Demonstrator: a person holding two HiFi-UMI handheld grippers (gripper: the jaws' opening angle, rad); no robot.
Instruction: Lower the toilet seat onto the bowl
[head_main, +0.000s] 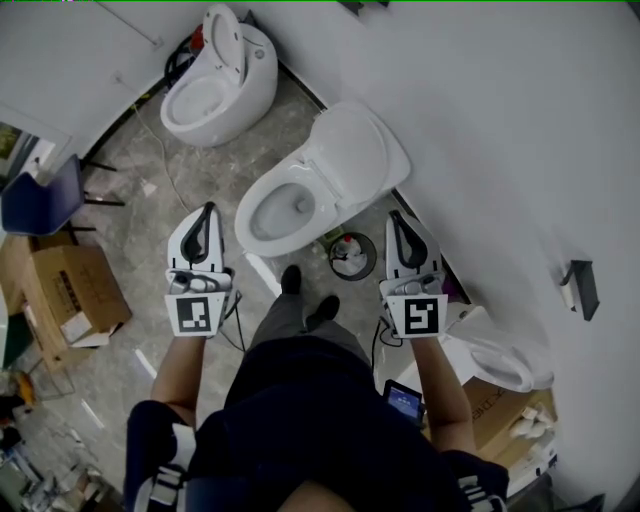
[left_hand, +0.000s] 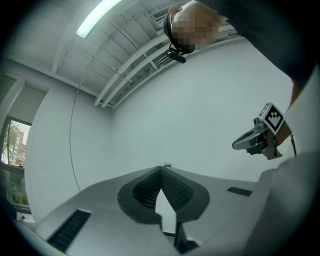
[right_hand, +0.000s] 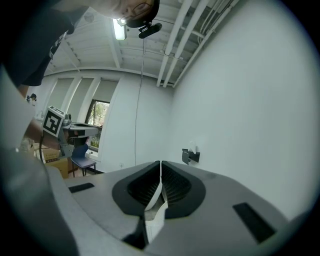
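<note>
The floor (head_main: 190, 190) is grey stone-patterned tile and is bounded by a white wall (head_main: 500, 120). The toilet (head_main: 320, 185) is set at the centre of the head view with its back to that wall. Its lid (head_main: 355, 155) is raised toward the wall. The toilet seat (head_main: 245, 220) appears as a broad white ring lying flat on the bowl (head_main: 285, 215), which is open to view from above; nothing is seen lying in it.

A second toilet (head_main: 215, 85) is placed farther off in the corner, with its own cover raised and its basin open. Part of a third toilet (head_main: 500, 355) is seen near the person's right arm. A brown cardboard box (head_main: 75, 290) is placed on the floor at the left, with its flaps folded over so that its contents are hidden. A blue chair (head_main: 40, 205) is placed beside it.

A round dark waste bin (head_main: 368, 262) is set on the floor just beside the centre toilet and is partly filled with crumpled white material (head_main: 348, 258).

The left tongs (head_main: 208, 210) and the right tongs (head_main: 396, 216) are held in the air on either side of the bowl, apart from it. In each gripper view the jaws are seen closed tip to tip, with nothing gripped between them.
</note>
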